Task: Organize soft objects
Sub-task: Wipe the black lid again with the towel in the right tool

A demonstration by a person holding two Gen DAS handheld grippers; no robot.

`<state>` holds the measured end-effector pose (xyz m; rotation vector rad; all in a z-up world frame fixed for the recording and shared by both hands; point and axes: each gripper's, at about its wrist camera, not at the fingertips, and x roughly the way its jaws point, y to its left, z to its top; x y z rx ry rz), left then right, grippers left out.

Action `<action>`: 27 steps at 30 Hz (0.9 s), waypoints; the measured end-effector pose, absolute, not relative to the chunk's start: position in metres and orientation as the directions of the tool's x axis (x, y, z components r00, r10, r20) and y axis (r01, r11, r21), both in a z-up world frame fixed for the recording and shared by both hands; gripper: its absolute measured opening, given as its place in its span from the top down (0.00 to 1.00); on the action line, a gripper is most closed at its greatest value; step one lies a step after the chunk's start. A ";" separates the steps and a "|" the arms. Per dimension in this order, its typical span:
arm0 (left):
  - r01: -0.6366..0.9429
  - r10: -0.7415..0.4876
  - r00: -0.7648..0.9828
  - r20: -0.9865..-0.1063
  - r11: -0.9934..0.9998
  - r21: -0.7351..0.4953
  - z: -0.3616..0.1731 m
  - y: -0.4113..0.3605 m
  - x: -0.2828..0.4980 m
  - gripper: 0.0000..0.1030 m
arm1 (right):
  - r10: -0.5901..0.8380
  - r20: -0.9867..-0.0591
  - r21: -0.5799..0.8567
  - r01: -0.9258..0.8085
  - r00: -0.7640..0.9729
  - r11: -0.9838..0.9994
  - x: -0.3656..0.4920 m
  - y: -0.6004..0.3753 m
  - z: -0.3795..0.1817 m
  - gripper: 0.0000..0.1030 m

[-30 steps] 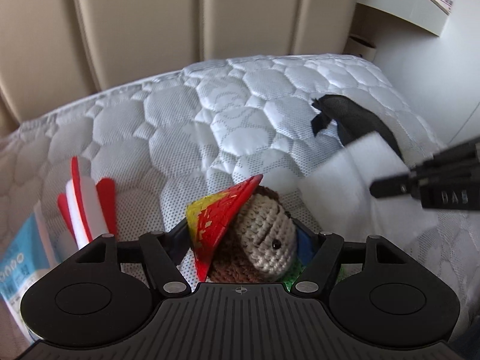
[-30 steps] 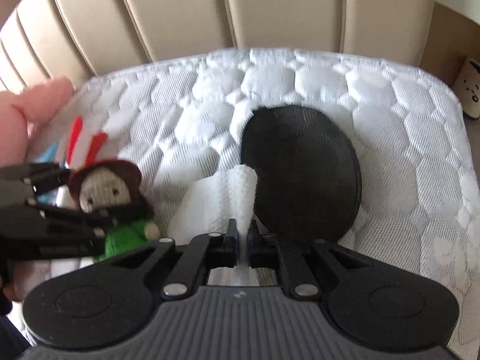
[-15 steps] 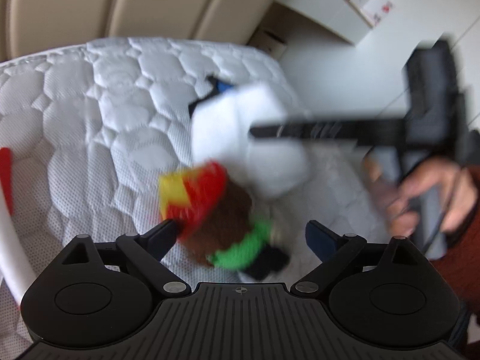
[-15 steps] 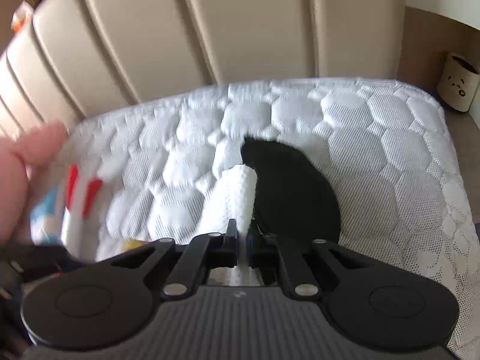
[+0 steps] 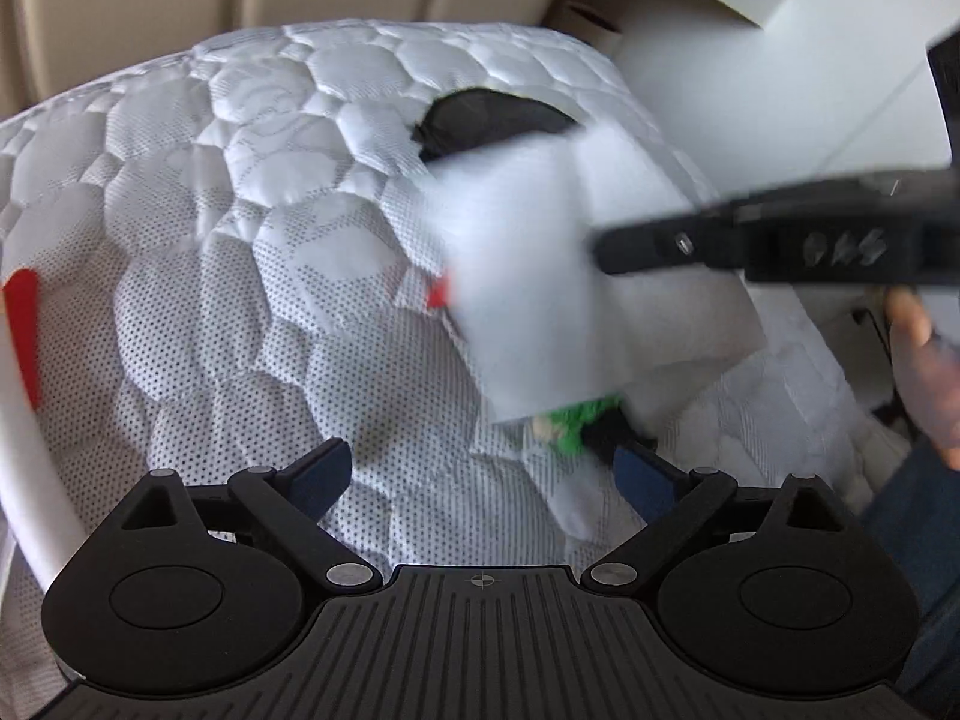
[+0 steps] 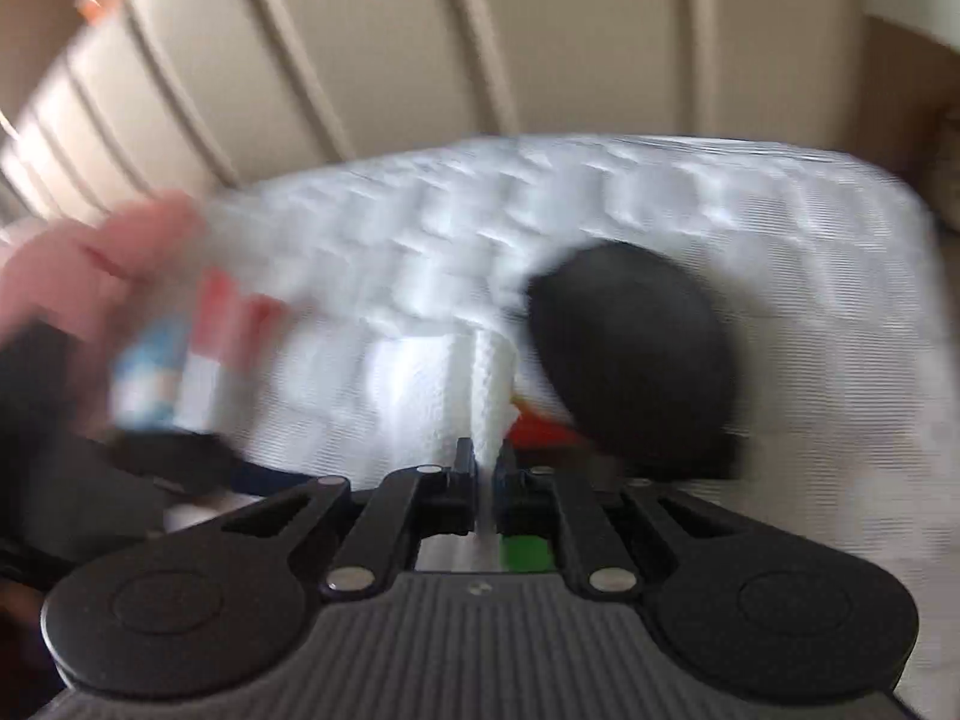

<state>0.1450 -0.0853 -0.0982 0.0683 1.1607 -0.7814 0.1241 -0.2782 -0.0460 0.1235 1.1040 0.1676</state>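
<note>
1. The right gripper (image 6: 485,468) has its fingers clamped on a white cloth (image 5: 540,276), holding it draped above the mattress (image 5: 240,240), probably to lay it over the doll.
2. The left gripper (image 5: 480,474) has its fingers spread wide, empty.
3. The crochet doll (image 5: 576,423) lies near the mattress's right edge, mostly hidden under the cloth.
4. A black round pad (image 6: 630,354) rests just beyond.

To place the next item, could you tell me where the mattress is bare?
Bare quilting runs between the red-and-white item and the white cloth. Around the cloth it is crowded: doll beneath, black pad behind.
</note>
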 end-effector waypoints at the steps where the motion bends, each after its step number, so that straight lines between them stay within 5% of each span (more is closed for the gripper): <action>1: 0.574 -0.521 0.178 -0.835 0.744 -0.342 -0.098 -0.088 0.145 0.05 | 0.158 -0.887 0.141 -0.072 0.433 0.987 0.125 -0.282 -0.048 0.94; 8: 0.534 -0.501 0.224 -0.836 0.781 -0.324 -0.106 -0.131 0.154 0.05 | 0.014 -0.882 -0.005 -0.039 0.471 0.999 0.130 -0.296 -0.054 0.93; 17: 0.536 -0.438 0.384 -0.813 0.823 -0.190 -0.105 -0.138 0.148 0.23 | 0.167 -0.800 0.188 -0.024 0.576 0.982 0.124 -0.310 -0.028 0.94; 24: 0.674 -0.253 0.492 -0.833 0.716 0.181 -0.080 -0.100 0.134 0.24 | 0.324 -0.740 0.353 -0.069 0.590 0.933 0.120 -0.312 -0.019 0.94; 27: 0.710 -0.289 0.403 -0.868 0.697 0.097 -0.087 -0.086 0.138 0.21 | 0.442 -0.703 0.471 -0.102 0.557 0.876 0.119 -0.303 -0.021 0.94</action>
